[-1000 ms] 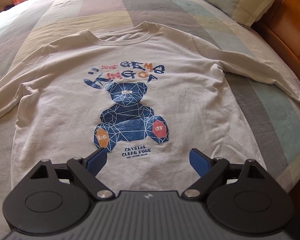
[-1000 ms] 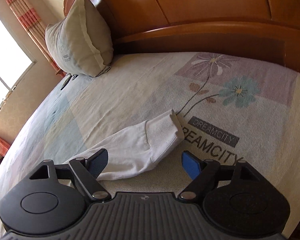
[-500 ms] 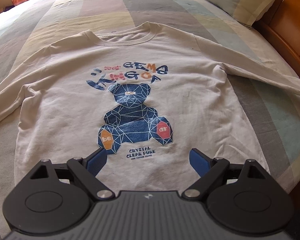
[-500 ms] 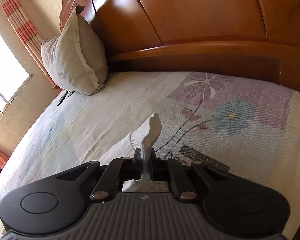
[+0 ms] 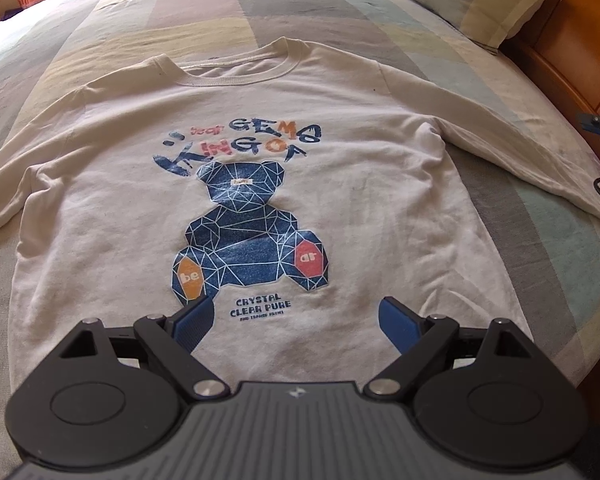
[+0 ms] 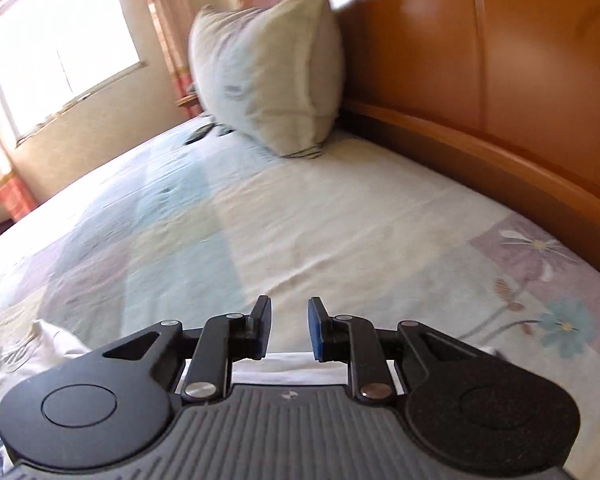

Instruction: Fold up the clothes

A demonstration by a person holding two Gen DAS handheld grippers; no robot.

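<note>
The white sweatshirt [image 5: 260, 152] is seen spread flat, print up, on the bed [image 5: 560, 264], both sleeves stretched outward. The left gripper [image 5: 296, 316] is held over the hem, fingers spread wide, nothing between them. The right gripper [image 6: 288, 328] is parted narrowly above white cloth, nothing visibly pinched. A sleeve fold is judged in hand; a firm cuff pinch would be needed.
</note>
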